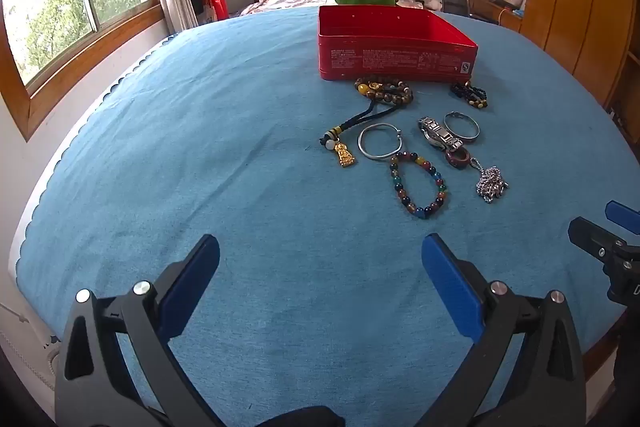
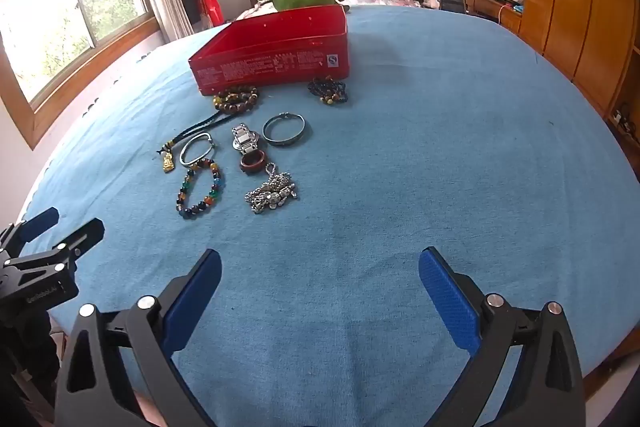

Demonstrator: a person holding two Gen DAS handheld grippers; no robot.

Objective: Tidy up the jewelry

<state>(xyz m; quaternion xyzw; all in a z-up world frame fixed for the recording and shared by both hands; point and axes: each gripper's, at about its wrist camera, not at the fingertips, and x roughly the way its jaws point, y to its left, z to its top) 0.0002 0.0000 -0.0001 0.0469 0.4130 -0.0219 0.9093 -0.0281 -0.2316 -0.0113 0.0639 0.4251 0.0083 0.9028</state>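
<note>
two grippers, mine, hover over the blue surface (image 1: 240,147). left gripper (image 1: 320,267): fingers spread wide, nothing between them. right gripper (image 2: 320,281): fingers spread wide, nothing between them. landmark: open red tin (image 1: 396,45). touching or just beside its near wall lie a brown bead bracelet (image 1: 386,91) and a dark bead bracelet (image 1: 470,95). nearer me than the tin: two silver bangles (image 1: 380,146), a watch (image 1: 438,138), a ring (image 1: 459,159), a multicolour bead bracelet (image 1: 418,185), a silver chain (image 1: 492,183) and a gold pendant (image 1: 346,157).
</note>
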